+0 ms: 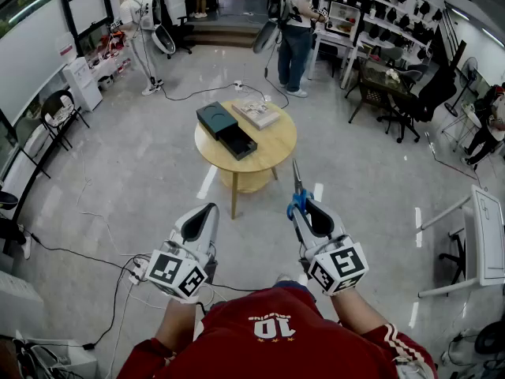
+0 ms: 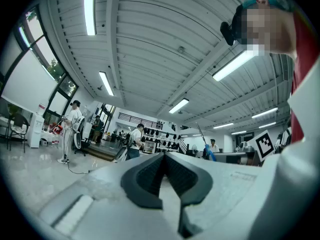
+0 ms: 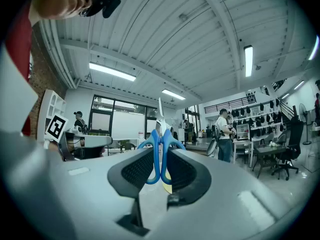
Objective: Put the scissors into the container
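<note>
Blue-handled scissors (image 3: 161, 134), slim silver blades together, in the right gripper (image 3: 160, 151)

Open floor (image 1: 158, 188) lies before the round table (image 1: 272, 144), where a book (image 1: 256, 113) sits beside the container (image 1: 215, 119).

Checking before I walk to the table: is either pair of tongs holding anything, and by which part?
The right tongs clamp the scissors by their blue handle loops, blades pointing away. The left tongs are closed on nothing.
</note>
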A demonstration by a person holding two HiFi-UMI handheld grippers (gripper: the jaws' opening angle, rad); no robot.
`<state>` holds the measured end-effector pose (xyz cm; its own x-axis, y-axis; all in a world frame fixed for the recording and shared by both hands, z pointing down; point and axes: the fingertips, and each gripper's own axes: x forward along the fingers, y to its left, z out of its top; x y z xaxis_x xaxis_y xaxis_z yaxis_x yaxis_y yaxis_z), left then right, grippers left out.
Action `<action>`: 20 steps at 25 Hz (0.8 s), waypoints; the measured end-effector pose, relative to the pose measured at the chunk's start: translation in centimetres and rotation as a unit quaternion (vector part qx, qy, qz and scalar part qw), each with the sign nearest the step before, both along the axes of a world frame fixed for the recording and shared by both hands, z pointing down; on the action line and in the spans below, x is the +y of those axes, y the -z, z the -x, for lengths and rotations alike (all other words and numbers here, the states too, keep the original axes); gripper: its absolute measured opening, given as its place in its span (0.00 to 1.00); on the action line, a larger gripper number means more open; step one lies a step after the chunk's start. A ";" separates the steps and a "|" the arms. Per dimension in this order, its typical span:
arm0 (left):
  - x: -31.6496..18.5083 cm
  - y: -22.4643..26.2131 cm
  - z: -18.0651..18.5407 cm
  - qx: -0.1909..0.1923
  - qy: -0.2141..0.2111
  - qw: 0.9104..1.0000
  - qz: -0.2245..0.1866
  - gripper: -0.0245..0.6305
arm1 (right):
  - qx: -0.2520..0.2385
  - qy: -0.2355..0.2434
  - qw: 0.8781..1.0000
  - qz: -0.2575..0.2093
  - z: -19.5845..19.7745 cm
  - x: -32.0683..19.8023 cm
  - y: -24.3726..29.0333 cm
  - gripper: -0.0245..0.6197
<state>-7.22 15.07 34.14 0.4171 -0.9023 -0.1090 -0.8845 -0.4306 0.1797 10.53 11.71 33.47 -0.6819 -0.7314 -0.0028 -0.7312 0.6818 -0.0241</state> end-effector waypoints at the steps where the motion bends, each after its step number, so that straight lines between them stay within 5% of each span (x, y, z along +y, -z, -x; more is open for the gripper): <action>1: 0.0 0.0 0.0 -0.001 0.001 1.000 -0.001 0.04 | 0.001 0.001 1.000 -0.001 0.0 0.0 0.0 0.17; 20: 1.2 -0.3 0.5 -0.011 0.007 1.000 0.001 0.04 | 0.004 -0.010 1.000 0.002 0.1 1.3 -0.4 0.17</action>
<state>-7.69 16.23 34.39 0.4060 -0.9086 -0.0983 -0.8946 -0.4171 0.1605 10.43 12.98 33.85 -0.6666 -0.7454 0.0054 -0.7453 0.6664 -0.0213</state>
